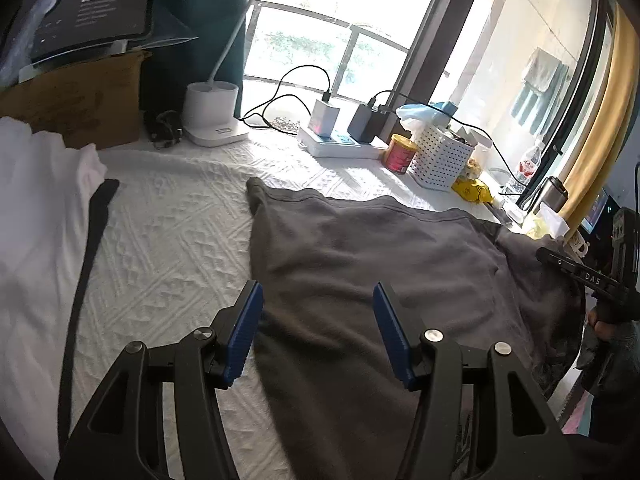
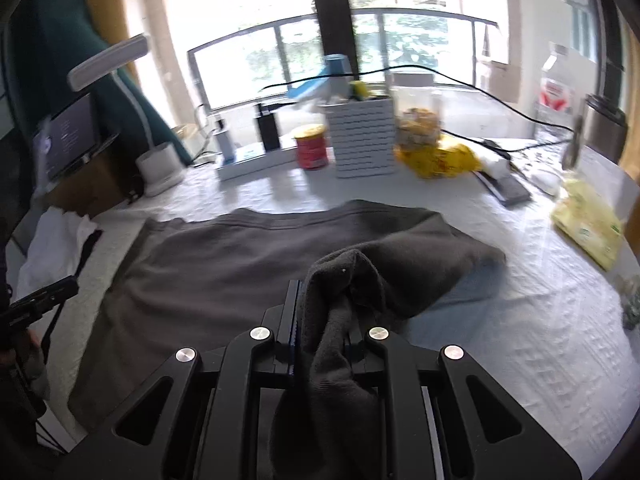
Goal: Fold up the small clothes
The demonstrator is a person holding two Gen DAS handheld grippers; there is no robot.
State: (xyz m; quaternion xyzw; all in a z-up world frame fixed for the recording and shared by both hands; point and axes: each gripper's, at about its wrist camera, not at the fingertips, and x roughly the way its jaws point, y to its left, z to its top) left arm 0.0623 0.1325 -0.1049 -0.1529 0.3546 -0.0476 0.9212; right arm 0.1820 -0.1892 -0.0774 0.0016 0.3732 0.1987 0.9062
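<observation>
A dark grey garment (image 1: 360,264) lies spread on the white textured cloth (image 1: 172,232). My left gripper (image 1: 318,332) hovers open over its near left edge, and nothing is between the blue pads (image 1: 246,332). In the right wrist view my right gripper (image 2: 324,320) is shut on a bunched corner of the grey garment (image 2: 344,280). That corner is lifted off the table and drapes back between the fingers. The rest of the garment (image 2: 224,260) lies flat. The right gripper (image 1: 560,264) also shows at the far right edge of the left wrist view.
A white garment with a black strip (image 1: 44,216) lies at the left. Along the window stand a lamp base (image 1: 212,116), a power strip (image 1: 340,144), a red can (image 1: 398,154), a white basket (image 1: 438,158) and a yellow bag (image 1: 472,192). A cardboard box (image 1: 76,96) sits at the back left.
</observation>
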